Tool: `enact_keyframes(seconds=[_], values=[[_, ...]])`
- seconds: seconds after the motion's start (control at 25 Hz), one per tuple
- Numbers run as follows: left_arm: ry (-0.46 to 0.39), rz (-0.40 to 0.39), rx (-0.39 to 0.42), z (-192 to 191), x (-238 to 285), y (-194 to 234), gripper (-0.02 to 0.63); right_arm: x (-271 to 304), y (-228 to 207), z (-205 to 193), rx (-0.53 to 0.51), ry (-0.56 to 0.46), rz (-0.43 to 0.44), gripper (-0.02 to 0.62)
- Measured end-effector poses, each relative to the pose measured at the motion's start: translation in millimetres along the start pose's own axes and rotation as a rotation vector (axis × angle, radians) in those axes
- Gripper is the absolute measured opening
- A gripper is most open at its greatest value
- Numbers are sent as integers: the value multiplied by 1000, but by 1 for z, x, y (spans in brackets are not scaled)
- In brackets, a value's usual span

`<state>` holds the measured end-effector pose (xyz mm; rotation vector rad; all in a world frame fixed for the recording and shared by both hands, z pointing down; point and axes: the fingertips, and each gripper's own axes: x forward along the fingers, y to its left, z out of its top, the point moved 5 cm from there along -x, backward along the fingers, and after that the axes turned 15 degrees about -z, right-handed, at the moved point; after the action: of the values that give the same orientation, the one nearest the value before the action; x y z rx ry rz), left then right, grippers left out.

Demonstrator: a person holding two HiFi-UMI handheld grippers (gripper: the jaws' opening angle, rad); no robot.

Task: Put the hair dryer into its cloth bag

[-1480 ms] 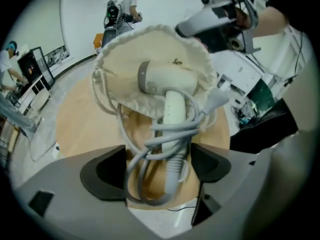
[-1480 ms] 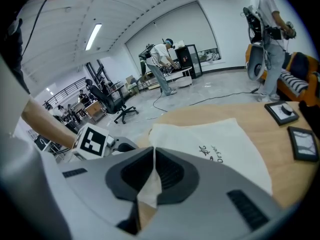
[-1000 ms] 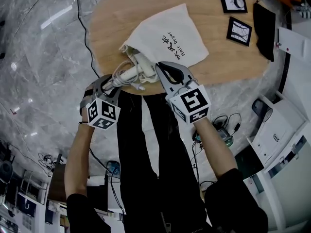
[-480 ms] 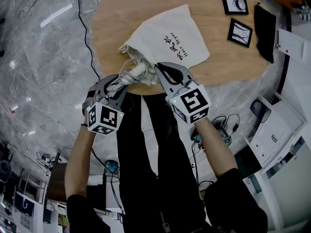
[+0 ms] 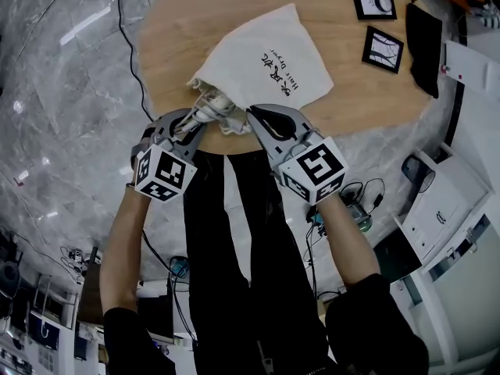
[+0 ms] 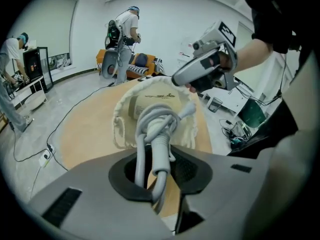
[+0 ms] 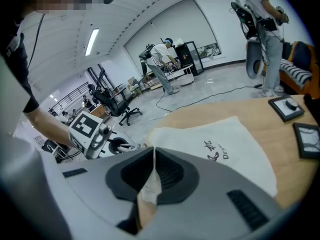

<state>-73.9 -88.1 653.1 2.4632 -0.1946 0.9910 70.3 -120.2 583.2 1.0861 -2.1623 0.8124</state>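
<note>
A cream cloth bag (image 5: 273, 61) with black print lies on the round wooden table (image 5: 180, 22), its mouth towards the near edge. The white hair dryer (image 5: 212, 104) sits mostly inside the mouth, with its coiled grey cord (image 6: 156, 129) bunched outside. My left gripper (image 5: 191, 119) is at the mouth. Its jaws are closing, and the cord runs between them and is pinched. My right gripper (image 5: 254, 116) is shut on the bag's rim (image 7: 149, 181) and holds the mouth up. In the left gripper view the dryer body (image 6: 131, 106) shows inside the bag (image 6: 150, 96).
Two black-framed cards (image 5: 373, 1) (image 5: 383, 49) and a black pouch (image 5: 426, 37) lie at the table's far right. A cable (image 5: 129, 37) trails over the marble floor at the left. White cabinets stand at the right. Other people work further back in the room.
My left gripper has moved up to the bag's mouth and pushed the dryer and cord further in. Less of the dryer shows. Its jaws have narrowed on the cord. The right gripper kept still.
</note>
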Motion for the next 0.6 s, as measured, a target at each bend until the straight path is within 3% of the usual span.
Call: enact_keyframes(seconds=[0.6], values=[[2, -46, 0, 30, 50, 28, 57, 1, -2, -3, 58, 14, 31, 21]])
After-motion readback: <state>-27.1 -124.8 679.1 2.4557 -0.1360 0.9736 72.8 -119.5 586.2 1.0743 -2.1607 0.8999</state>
